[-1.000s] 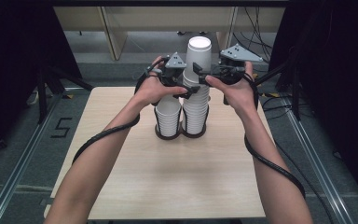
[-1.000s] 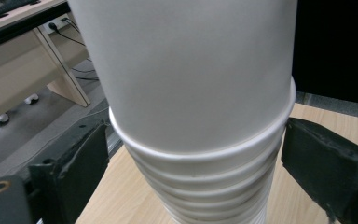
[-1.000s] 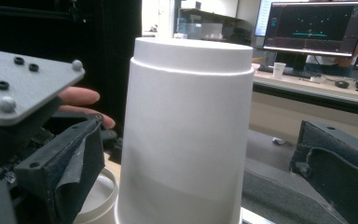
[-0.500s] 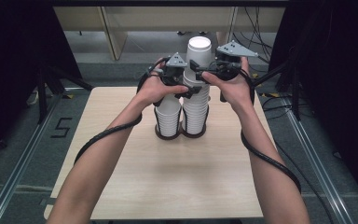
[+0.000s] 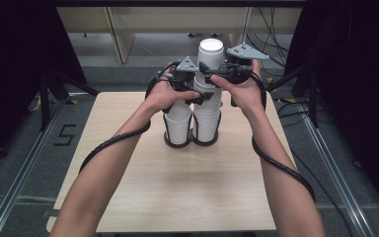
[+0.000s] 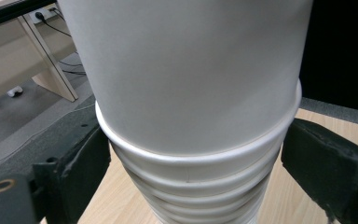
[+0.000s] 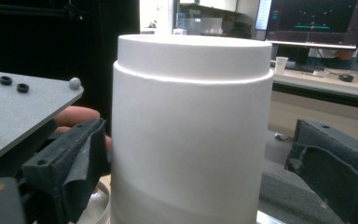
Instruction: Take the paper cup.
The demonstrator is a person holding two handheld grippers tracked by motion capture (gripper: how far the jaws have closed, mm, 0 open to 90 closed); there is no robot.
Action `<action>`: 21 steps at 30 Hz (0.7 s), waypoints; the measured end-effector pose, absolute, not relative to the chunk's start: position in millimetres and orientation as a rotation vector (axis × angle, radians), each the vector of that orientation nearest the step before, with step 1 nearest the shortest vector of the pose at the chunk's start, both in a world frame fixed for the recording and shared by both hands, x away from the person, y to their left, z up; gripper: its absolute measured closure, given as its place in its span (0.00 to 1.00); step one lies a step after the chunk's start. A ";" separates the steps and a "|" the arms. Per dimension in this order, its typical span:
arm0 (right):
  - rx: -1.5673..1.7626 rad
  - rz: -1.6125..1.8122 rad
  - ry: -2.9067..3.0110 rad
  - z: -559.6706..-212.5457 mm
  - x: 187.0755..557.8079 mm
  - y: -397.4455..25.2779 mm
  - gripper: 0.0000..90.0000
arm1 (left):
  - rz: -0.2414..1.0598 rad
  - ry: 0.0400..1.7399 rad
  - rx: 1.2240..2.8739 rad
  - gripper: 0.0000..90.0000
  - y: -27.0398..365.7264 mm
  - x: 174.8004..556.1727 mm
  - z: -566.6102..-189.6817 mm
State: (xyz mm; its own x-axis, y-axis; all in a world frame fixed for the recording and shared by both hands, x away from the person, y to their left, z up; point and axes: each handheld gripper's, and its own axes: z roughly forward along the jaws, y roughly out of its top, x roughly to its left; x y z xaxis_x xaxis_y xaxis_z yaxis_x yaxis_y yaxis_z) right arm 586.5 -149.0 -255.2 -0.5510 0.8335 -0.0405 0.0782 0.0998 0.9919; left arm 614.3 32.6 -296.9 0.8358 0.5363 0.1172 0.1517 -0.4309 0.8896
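Two stacks of upturned white paper cups stand on dark ring bases in the middle of the table: a short stack (image 5: 178, 123) and, to its right, a tall stack (image 5: 207, 118). My left gripper (image 5: 201, 95) is shut on the tall stack's upper part (image 6: 196, 177), a jaw against the cup rims on each side. My right gripper (image 5: 212, 76) is higher, at the top cup (image 5: 211, 53). In the right gripper view the top cup (image 7: 191, 140) stands between the jaws. One pad touches it and the other shows a gap, so the gripper (image 7: 196, 154) is open.
The light wooden table (image 5: 177, 192) has bare room in front of the stacks and to both sides. Cables trail from both grippers along the forearms. A wooden desk (image 5: 128, 29) stands beyond the far edge, with dark frames and floor rails to either side.
My right gripper has risen a little and shifted slightly left around the top cup. My left gripper has stayed on the tall stack.
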 end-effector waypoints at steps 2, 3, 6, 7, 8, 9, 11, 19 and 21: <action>0.902 1.526 1.745 -256.3 587.9 -147.2 0.09 | 0.478 0.507 1.998 0.09 32.6 614.2 -296.9; 0.902 1.526 1.745 -256.3 587.9 -147.2 0.09 | 0.478 0.507 1.998 0.09 32.6 614.2 -296.9; 0.874 1.511 1.749 -256.0 589.3 -145.5 0.12 | 0.474 0.511 1.987 0.10 32.3 614.0 -297.4; 0.881 1.514 1.756 -255.7 589.9 -143.2 0.13 | 0.474 0.510 1.992 0.10 32.6 613.9 -297.2; 0.873 1.516 1.752 -255.6 590.8 -142.9 0.15 | 0.475 0.510 1.993 0.10 32.6 613.8 -297.1; 0.874 1.518 1.752 -255.4 591.2 -142.3 0.16 | 0.476 0.512 1.991 0.10 32.5 613.8 -297.2; 0.867 1.523 1.754 -255.5 591.6 -141.2 0.19 | 0.476 0.512 1.991 0.10 32.6 613.8 -297.2; 0.851 1.529 1.728 -255.0 590.9 -140.6 0.22 | 0.474 0.516 1.981 0.10 32.7 613.6 -298.0; 0.859 1.540 1.722 -253.6 589.8 -140.8 0.22 | 0.470 0.513 1.983 0.10 33.3 613.8 -298.1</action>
